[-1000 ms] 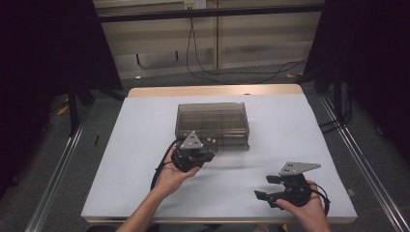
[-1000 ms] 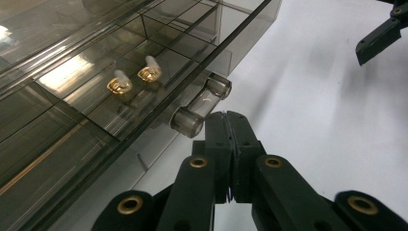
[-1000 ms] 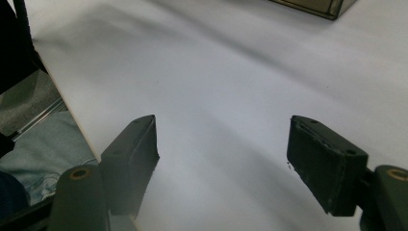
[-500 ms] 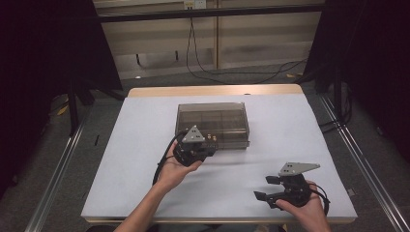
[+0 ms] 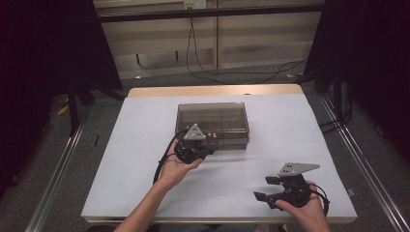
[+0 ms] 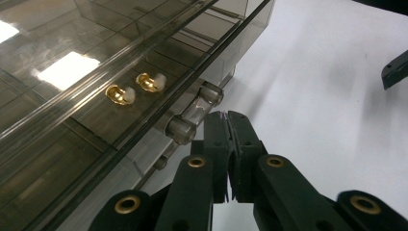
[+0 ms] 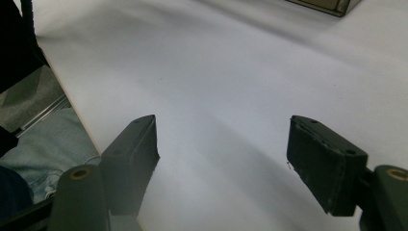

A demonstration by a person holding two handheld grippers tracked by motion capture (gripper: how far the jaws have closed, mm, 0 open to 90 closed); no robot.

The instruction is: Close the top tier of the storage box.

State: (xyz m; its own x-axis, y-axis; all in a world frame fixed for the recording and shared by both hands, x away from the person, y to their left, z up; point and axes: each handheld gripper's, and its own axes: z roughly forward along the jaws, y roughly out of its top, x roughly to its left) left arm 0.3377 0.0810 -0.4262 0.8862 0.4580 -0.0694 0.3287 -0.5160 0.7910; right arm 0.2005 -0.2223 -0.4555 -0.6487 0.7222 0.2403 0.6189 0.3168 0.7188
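White sheeting covers the table [image 5: 135, 159], where one smoky clear compartment box [image 5: 212, 118], lid down, sits mid-table with two brass fittings [image 6: 134, 89] inside. Left gripper [image 6: 227, 118], jaws pressed together on nothing, has crept closer to the box's front latch [image 6: 192, 115]; right gripper [image 5: 263, 189] stays spread, well apart.
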